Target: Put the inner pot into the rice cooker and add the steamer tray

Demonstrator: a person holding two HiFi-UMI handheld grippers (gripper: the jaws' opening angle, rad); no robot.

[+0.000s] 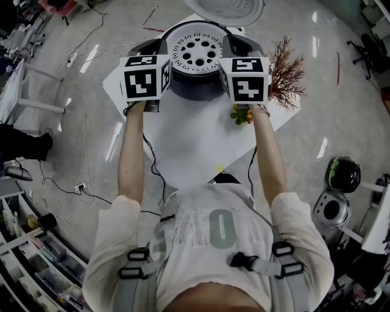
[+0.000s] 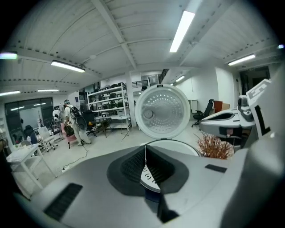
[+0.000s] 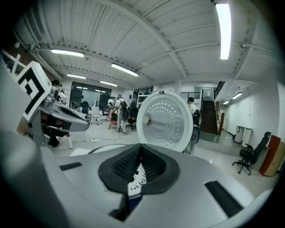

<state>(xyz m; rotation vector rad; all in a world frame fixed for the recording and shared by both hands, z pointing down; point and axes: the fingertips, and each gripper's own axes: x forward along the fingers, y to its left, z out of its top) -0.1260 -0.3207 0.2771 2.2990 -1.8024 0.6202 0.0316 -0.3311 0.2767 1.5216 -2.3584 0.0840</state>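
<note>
Two grips: my left tongs (image 1: 166, 55) and right tongs (image 1: 226, 55) are each clamped on opposite rims of the steamer tray (image 1: 196, 52), upper centre, over the rice cooker (image 1: 195, 85), presumably to keep it level. Gripper views show the perforated edge pinched between the pads; the head view alone shows the whole tray.

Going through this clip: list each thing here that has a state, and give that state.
Lid: open, standing up.
Tray: gripped at both sides, level, over the cooker.
Left claw: shut on tray rim.
Right claw: shut on tray rim.
</note>
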